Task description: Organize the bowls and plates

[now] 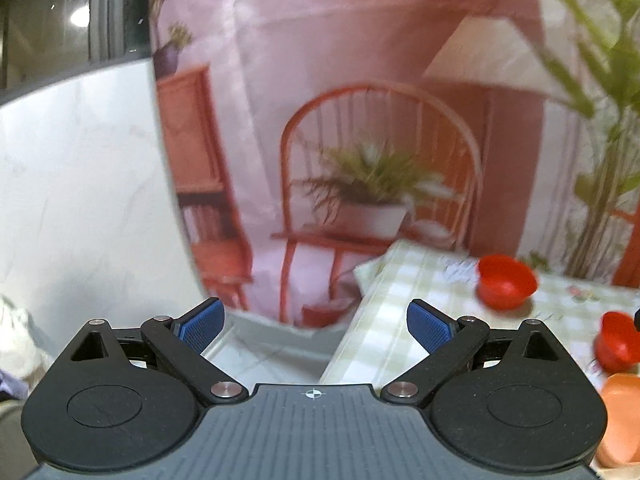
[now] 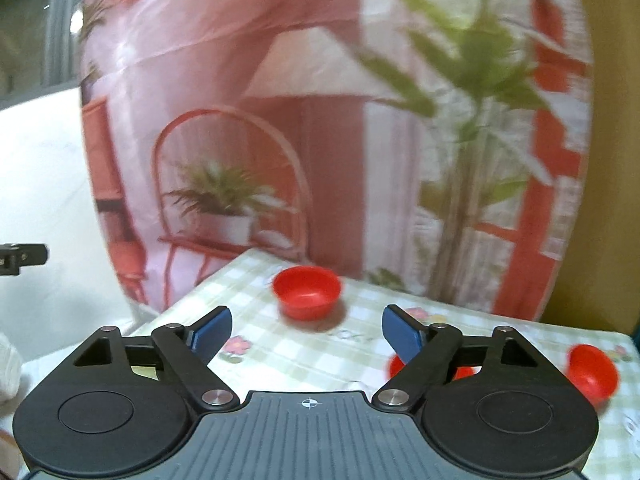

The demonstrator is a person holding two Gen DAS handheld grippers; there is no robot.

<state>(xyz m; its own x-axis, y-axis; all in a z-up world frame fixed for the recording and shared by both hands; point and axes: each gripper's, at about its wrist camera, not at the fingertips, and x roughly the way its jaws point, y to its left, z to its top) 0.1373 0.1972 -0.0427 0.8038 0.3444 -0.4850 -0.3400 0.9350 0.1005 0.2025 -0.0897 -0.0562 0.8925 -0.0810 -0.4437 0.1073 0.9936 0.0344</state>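
Observation:
A red bowl (image 2: 307, 291) stands on the checked tablecloth (image 2: 280, 352), a little beyond my right gripper (image 2: 307, 334), whose blue pads are apart with nothing between them. A second red bowl (image 2: 592, 368) lies tilted at the right, and a third red piece (image 2: 396, 366) shows partly behind the right finger. In the left wrist view my left gripper (image 1: 316, 326) is open and empty, off the table's left corner. There a red bowl (image 1: 506, 282) sits on the cloth, another red bowl (image 1: 616, 346) is at the right edge, and an orange dish (image 1: 624, 420) lies below it.
A printed backdrop (image 2: 280, 100) with a chair and plants hangs behind the table. A white wall (image 1: 80, 180) and pale floor (image 1: 264, 354) lie left of the table's corner. The tip of the other gripper (image 2: 24, 258) shows at the left edge of the right wrist view.

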